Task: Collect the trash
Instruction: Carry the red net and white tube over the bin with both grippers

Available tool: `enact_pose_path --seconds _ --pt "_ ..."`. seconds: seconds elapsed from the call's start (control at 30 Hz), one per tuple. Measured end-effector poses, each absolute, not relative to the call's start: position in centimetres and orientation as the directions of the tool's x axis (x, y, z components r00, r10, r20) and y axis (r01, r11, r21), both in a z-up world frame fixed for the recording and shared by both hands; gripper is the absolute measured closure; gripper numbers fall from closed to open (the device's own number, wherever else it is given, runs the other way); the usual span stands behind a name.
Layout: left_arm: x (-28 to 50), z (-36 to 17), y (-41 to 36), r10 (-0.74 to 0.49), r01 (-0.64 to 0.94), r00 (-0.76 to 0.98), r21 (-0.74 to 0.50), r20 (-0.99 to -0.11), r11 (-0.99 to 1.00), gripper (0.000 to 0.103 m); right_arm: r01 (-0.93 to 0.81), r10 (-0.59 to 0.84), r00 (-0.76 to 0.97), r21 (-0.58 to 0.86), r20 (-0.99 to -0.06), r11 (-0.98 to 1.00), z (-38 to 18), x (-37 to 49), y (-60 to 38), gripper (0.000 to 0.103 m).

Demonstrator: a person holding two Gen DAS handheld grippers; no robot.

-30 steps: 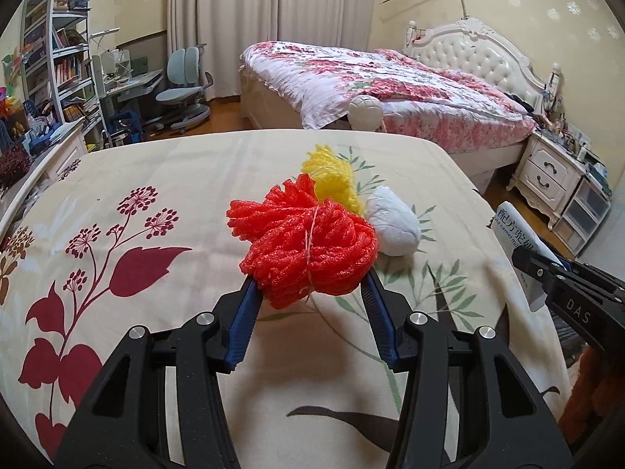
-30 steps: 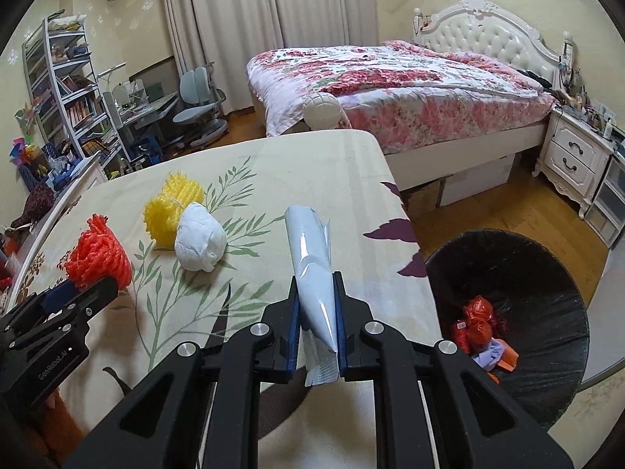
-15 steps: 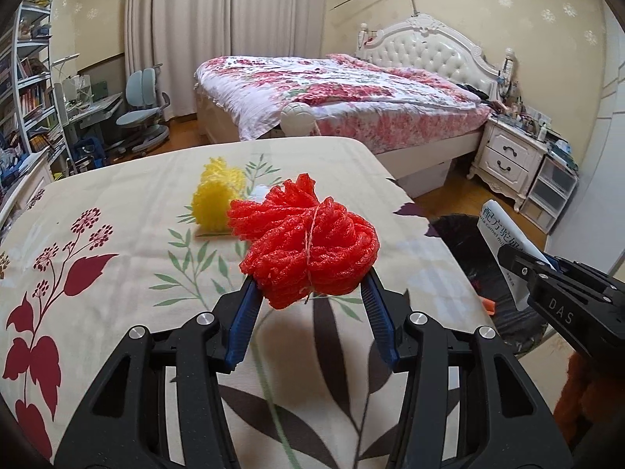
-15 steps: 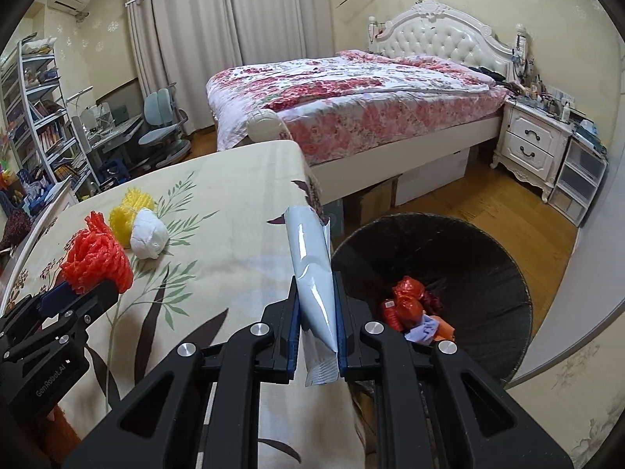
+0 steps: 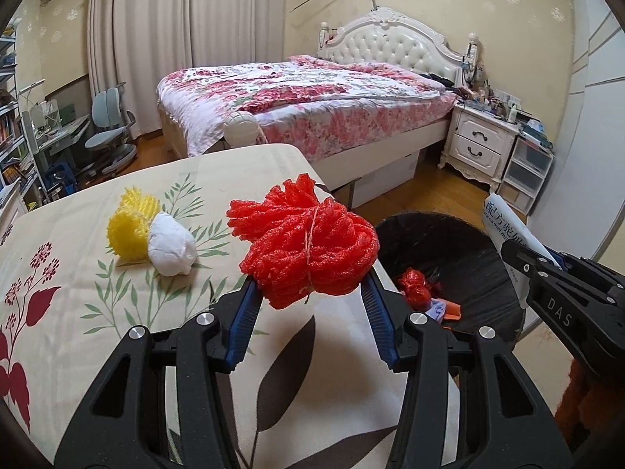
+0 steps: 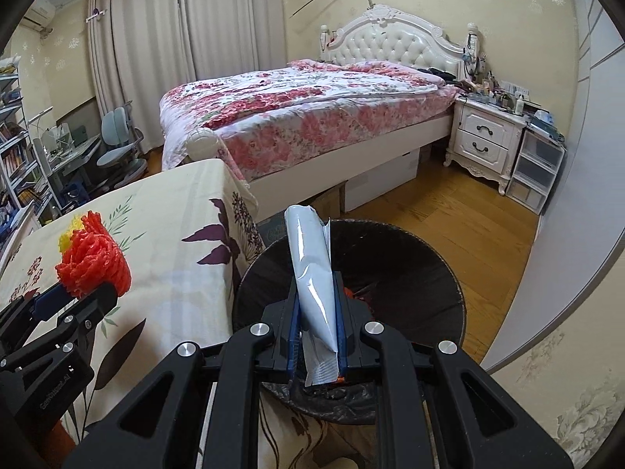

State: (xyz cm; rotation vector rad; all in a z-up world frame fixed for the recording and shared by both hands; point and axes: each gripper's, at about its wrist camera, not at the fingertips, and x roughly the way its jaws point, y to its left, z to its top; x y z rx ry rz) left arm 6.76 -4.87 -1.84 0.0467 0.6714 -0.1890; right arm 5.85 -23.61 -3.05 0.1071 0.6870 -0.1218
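Observation:
My left gripper (image 5: 308,297) is shut on a red foam net bundle (image 5: 308,250) and holds it above the table's right edge, beside the black-lined trash bin (image 5: 461,250). My right gripper (image 6: 316,312) is shut on a pale blue wrapper (image 6: 312,273) and holds it over the bin (image 6: 410,273), which has red trash inside. A yellow foam net (image 5: 129,226) and a white wad (image 5: 172,242) lie on the floral tablecloth (image 5: 58,273). The red bundle also shows in the right wrist view (image 6: 93,265).
A bed with a floral quilt (image 5: 304,101) stands behind the table. A white nightstand (image 5: 480,144) and drawer units are at the right. A desk chair (image 5: 109,125) and shelves are at the left. Wooden floor surrounds the bin.
Both grippers have moved right with their loads. The wrapper now hangs over the bin, and the red bundle has reached the table's right edge by the bin.

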Motion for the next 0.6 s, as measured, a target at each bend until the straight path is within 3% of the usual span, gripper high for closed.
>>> enact_pose_path --seconds 0.6 --pt "10.5 -3.4 -11.1 -0.183 0.272 0.749 0.045 -0.637 0.961 0.053 0.252 -0.134 0.742 0.089 -0.657 0.964 -5.5 8.5 -27.5 0.088"
